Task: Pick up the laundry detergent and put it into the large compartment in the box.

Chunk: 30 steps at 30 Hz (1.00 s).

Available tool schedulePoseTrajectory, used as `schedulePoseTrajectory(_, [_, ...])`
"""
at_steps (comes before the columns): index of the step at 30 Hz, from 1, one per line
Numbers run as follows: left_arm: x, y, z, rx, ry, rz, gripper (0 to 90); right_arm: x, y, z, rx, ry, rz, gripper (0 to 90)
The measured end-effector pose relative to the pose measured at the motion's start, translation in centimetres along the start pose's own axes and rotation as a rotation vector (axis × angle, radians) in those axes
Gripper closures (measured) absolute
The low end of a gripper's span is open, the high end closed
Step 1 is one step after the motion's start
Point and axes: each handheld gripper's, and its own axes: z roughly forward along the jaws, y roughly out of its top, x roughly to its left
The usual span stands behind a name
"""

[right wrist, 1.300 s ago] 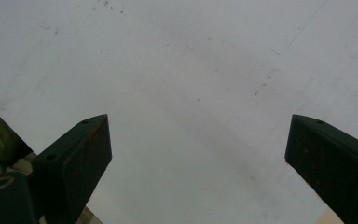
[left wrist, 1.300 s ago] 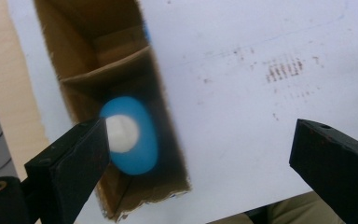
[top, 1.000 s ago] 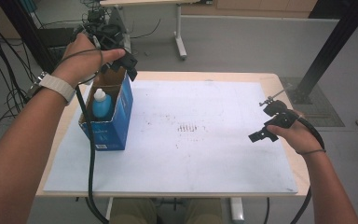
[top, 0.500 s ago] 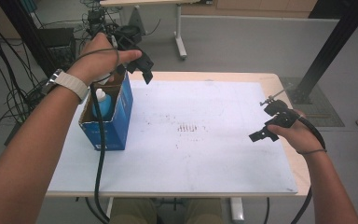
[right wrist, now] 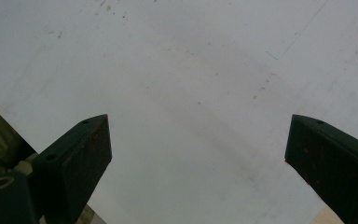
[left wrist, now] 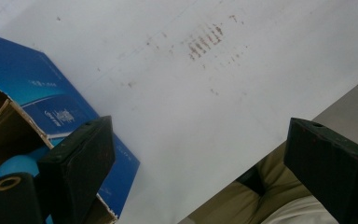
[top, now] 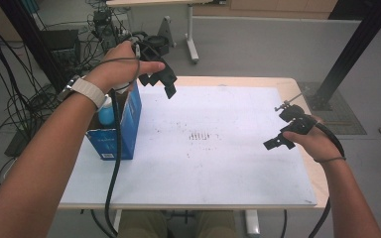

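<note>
Your only obstacle on the table (top: 203, 163) is the blue box (top: 124, 129) standing at its left edge, open on top with a bottle (top: 106, 112) inside. From the box rightward the white sheet (top: 218, 114) lies bare, so you can pass anywhere there.

On the table (top: 218, 173) in front of you, the box (top: 121, 131) stands at the left edge with the bottle (top: 106, 113) upright inside it. Your left gripper (top: 161, 82) hangs above the table just right of the box's far end. Your right gripper (top: 280, 141) sits well apart, near the right edge.
</note>
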Motion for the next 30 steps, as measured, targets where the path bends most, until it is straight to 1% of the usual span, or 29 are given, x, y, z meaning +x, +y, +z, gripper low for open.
schedulePoseTrajectory(1, [-0.1, 0.0, 0.0, -0.001, -0.001, 0.007, 9.4, 0.0, 0.0, 0.0, -0.004, 0.0, -0.008, 6.7])
schedulePoseTrajectory(4, [-0.1, -0.2, 0.0, -0.005, -0.005, 0.012, 9.4, 0.1, 0.0, -0.1, -0.008, -0.002, -0.01, 6.7])
schedulePoseTrajectory(9, [0.0, -0.6, 0.3, -0.014, -0.012, 0.022, 9.2, 0.2, 0.0, -0.1, -0.007, -0.003, -0.002, 6.7])
schedulePoseTrajectory(17, [0.0, -1.1, 0.3, -0.025, -0.018, 0.025, 9.2, 0.6, -0.1, -0.3, -0.007, -0.006, -0.004, 6.7])
schedulePoseTrajectory(30, [0.0, -1.1, 0.7, -0.023, -0.022, 0.025, 9.1, 0.6, -0.1, -0.4, -0.01, -0.009, -0.005, 6.7])
